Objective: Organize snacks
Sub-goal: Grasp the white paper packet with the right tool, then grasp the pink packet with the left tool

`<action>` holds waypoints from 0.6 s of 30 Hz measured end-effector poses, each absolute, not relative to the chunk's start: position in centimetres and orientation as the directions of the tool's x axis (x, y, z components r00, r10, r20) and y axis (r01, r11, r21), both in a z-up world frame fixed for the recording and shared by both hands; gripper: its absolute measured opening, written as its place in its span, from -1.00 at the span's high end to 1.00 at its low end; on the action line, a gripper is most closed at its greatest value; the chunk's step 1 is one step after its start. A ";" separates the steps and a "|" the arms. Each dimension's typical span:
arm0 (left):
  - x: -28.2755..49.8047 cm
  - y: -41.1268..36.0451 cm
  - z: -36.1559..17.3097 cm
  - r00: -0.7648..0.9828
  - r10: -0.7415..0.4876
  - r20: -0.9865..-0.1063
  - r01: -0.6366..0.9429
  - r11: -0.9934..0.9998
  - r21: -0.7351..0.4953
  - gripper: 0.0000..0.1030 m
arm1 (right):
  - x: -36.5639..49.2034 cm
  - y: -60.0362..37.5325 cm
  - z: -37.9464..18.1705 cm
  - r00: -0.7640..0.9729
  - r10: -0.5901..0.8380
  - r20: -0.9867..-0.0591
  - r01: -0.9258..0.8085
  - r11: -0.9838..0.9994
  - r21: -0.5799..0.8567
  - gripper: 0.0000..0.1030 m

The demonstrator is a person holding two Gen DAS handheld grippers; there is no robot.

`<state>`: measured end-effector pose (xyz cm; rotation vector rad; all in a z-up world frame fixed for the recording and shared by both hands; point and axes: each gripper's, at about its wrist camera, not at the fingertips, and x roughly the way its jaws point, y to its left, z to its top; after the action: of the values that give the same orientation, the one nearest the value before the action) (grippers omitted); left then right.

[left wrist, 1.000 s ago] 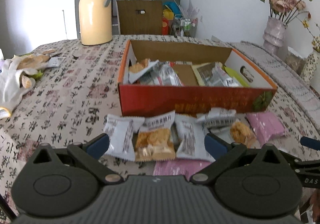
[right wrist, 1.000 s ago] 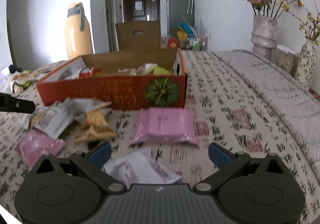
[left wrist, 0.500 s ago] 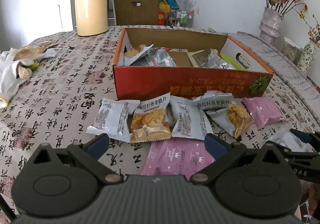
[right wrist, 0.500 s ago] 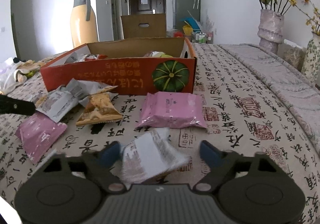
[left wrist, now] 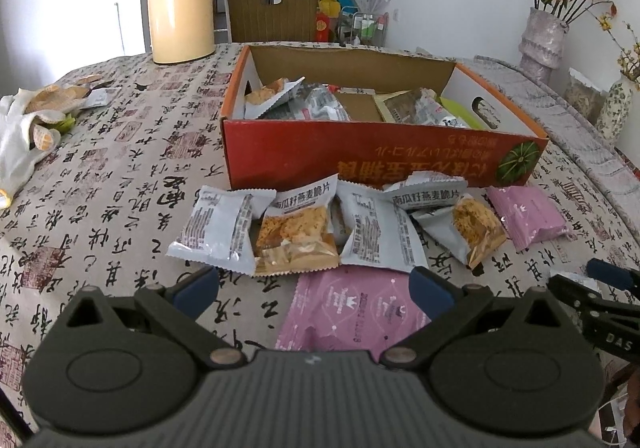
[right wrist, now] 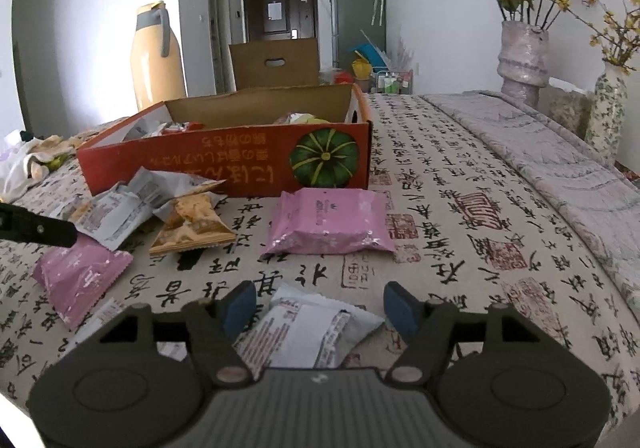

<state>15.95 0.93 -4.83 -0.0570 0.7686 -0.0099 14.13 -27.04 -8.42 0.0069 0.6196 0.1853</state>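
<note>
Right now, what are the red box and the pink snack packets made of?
The red box looks like cardboard: its inside walls are plain brown with cut handle holes, and the outside is printed. The pink snack packets look like thin plastic film, crinkled with crimped, sealed ends, though it could be foil-lined.

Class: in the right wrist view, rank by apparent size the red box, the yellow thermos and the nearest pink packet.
1. red box
2. pink packet
3. yellow thermos

The last two look close; the thermos stands farther away.
</note>
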 end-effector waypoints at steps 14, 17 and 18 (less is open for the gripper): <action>15.6 0.3 -5.1 0.704 -0.037 -0.709 0.002 0.999 -0.051 -1.00 | 12.6 -27.0 -8.5 0.795 0.157 -0.587 -0.158 0.986 0.050 0.10; 15.6 0.2 -5.2 0.700 -0.038 -0.713 0.002 0.999 -0.051 -1.00 | 12.4 -27.1 -8.5 0.797 0.169 -0.580 -0.164 0.985 0.061 0.13; 15.6 0.2 -5.3 0.698 -0.038 -0.716 0.003 0.999 -0.051 -1.00 | 12.4 -27.1 -8.4 0.798 0.180 -0.575 -0.171 0.983 0.070 0.14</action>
<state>15.61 0.15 -5.27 -0.0473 0.7986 -0.0229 12.35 -27.08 -8.41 0.0152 0.6185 0.1881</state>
